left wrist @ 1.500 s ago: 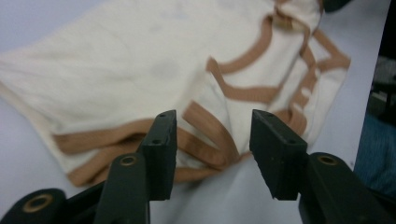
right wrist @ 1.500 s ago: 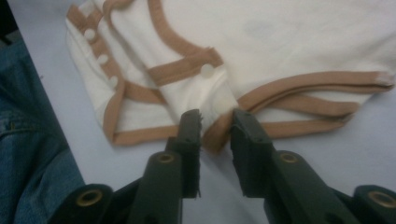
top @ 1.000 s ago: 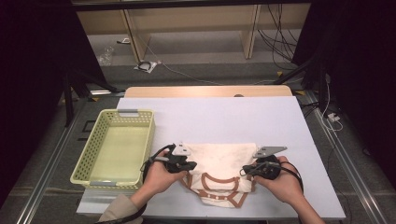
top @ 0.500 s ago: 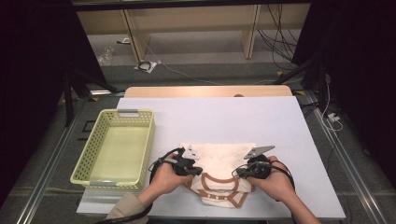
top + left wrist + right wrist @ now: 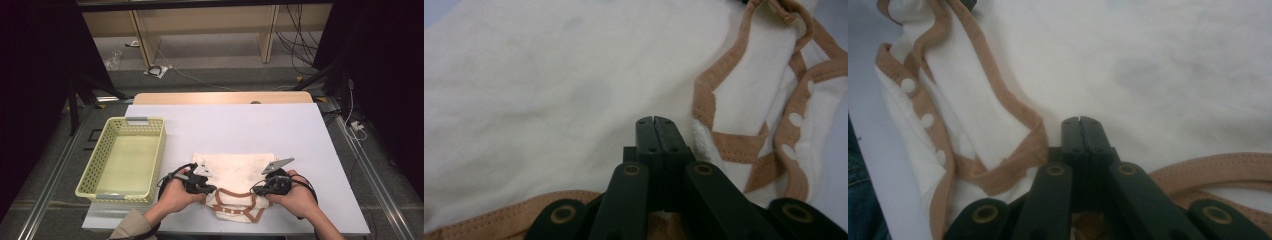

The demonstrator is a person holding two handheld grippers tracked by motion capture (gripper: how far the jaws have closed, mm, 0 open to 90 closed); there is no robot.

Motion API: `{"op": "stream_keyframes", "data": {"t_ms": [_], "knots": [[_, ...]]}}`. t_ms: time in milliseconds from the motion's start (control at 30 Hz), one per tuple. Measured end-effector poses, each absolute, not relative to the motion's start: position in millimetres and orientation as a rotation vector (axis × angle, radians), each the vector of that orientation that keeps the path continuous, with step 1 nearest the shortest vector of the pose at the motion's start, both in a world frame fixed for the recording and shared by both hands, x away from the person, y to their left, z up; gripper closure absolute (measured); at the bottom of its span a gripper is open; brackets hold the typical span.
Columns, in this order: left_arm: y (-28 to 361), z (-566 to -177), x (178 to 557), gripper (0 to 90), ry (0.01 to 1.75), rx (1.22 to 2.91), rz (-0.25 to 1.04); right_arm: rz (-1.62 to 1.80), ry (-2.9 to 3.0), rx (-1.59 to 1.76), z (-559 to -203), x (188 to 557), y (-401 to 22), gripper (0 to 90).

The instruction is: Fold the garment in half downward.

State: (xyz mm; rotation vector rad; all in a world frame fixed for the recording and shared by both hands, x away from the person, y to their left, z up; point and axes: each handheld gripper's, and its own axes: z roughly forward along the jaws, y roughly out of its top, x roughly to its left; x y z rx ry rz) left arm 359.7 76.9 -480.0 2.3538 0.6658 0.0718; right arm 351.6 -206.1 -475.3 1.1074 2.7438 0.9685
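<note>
Both tongs [image 5: 207,190] [image 5: 260,189] nearer together, clamped on cream brown-trimmed garment [image 5: 235,172], its near edge folded

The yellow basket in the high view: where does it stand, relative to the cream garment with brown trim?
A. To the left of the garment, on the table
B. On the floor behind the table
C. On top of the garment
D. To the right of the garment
A: in the high view the yellow basket stands on the white table, left of the cream garment, with nothing in it.
</note>
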Motion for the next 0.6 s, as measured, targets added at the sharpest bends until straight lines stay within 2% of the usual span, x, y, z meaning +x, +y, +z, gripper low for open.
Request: {"op": "stream_keyframes", "data": {"t_ms": [600], "knots": [[77.3, -473.5, 344.3, 89.5, 0.594, 2.378, 0.054, 0.955, 2.85, 1.015, -465.8, 339.3, -205.3, 90.0]]}}
